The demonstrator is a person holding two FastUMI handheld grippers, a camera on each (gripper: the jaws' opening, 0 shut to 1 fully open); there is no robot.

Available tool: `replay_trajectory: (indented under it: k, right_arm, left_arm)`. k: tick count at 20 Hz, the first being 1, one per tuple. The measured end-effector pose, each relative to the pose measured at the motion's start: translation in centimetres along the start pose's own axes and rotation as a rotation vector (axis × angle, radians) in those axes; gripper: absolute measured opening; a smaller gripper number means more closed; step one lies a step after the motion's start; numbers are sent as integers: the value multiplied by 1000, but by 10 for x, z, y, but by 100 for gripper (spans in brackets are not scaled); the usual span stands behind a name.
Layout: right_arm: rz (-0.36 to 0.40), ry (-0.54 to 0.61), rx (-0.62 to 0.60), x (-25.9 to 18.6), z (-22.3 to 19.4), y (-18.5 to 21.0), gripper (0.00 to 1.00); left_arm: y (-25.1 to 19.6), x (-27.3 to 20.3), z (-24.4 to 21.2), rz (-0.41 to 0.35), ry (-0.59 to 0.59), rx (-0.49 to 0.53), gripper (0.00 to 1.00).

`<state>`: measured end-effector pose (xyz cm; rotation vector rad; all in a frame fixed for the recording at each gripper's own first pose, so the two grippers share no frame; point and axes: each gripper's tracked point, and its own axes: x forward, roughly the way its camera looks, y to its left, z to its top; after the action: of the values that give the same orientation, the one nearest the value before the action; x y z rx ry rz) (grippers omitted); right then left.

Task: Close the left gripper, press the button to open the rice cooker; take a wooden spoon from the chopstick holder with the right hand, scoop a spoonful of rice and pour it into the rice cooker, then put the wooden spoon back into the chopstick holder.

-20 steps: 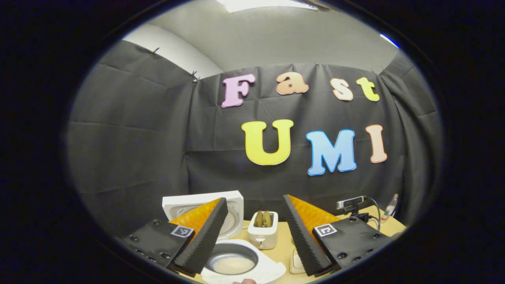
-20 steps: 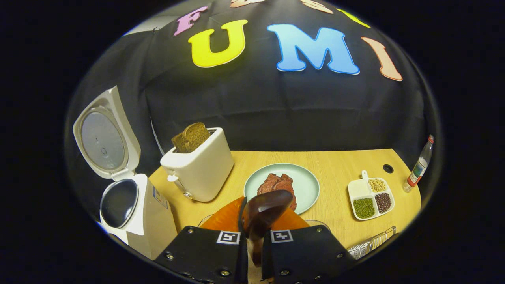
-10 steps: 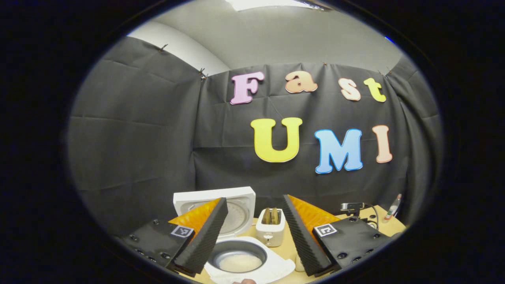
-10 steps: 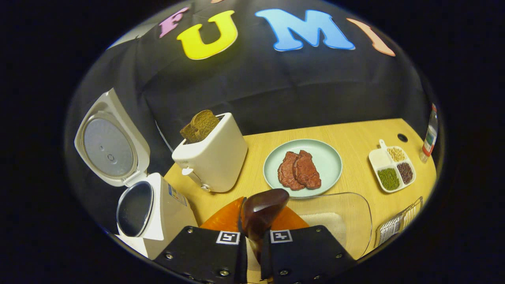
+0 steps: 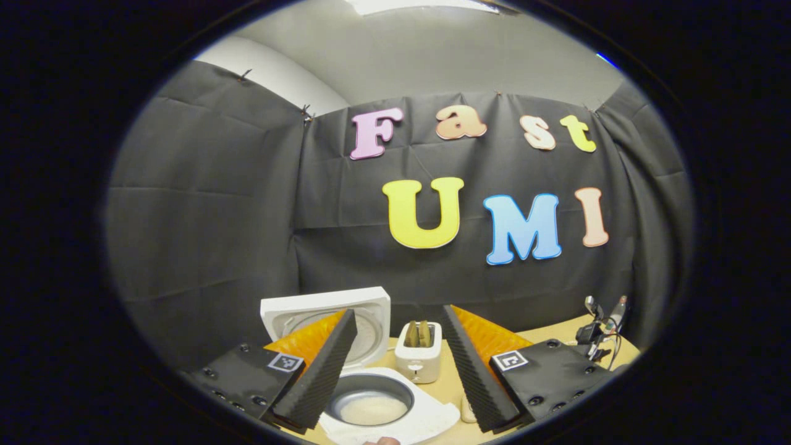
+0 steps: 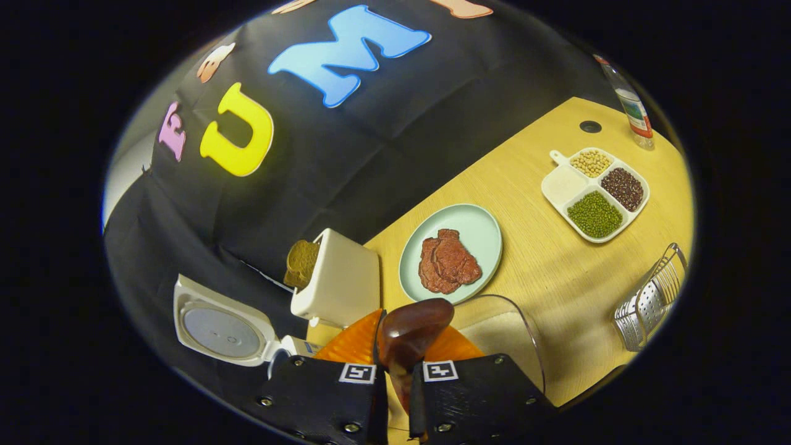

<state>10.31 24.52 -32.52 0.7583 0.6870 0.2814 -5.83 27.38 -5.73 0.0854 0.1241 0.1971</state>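
- right tongs (image 6: 395, 377) clamped on the wooden spoon (image 6: 411, 327), bowl poking up past the fingertips, over the clear rice container (image 6: 507, 327) on the tabletop (image 6: 556, 272).
- left tongs (image 5: 398, 364) spread wide, holding nothing, above the open rice cooker (image 5: 377, 408).
- stiff, light, smooth wood, likely slippery: best held firm on the handle, low near the bowl, level when loaded.

Light comes from a ceiling panel (image 5: 426, 6) high above the fingers in the left gripper view, even and fairly soft. Beyond the fingers in the right gripper view the desk (image 6: 556, 259) is bright, with faint shadows. Both pictures are sharp at centre; fisheye bending curves the edges, and rims darken.
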Motion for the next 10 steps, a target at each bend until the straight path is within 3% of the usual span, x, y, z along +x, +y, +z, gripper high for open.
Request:
replay_trajectory:
  k: [2,5,10]
  right_arm:
    - [57,-18,66,-13,17,10,13]
    - [142,-22,189,-30,33,27,13]
    - [241,-39,252,-54,53,59,13]
  left_arm:
    - [-8,1,4,-13,-11,-1,97]
    - [-22,4,8,-51,-27,-14,95]
    - [-31,11,7,-58,-53,-23,93]
